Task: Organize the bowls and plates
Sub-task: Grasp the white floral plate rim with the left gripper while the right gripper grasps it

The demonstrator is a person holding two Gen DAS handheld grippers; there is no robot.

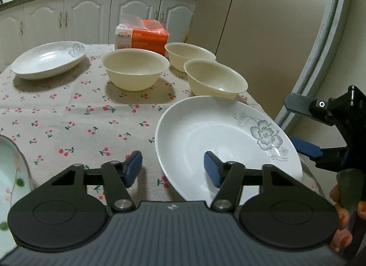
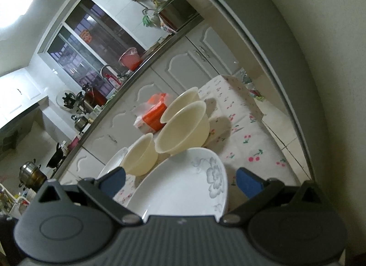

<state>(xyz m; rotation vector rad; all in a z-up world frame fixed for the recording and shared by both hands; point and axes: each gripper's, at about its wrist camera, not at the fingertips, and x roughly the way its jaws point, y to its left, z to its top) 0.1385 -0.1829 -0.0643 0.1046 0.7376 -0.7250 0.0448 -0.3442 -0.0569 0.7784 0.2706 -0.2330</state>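
Bracketing the near plate point(image 1: 219, 142): right tool point(image 2: 180, 182) gaping, empty, for lifting. Left tool point(image 1: 172, 167) likewise wide, holding nothing. Three bowls point(image 1: 135, 69) await stacking on bench point(image 1: 68, 115).

Pink-flower plate point(image 1: 10, 169) cut by left edge; box point(image 1: 141, 37) print too small; far plate point(image 2: 113, 161) mostly behind bowl point(image 2: 140, 155).

Two flowered plates point(image 1: 226, 137), three cream bowls point(image 1: 135, 69) upright
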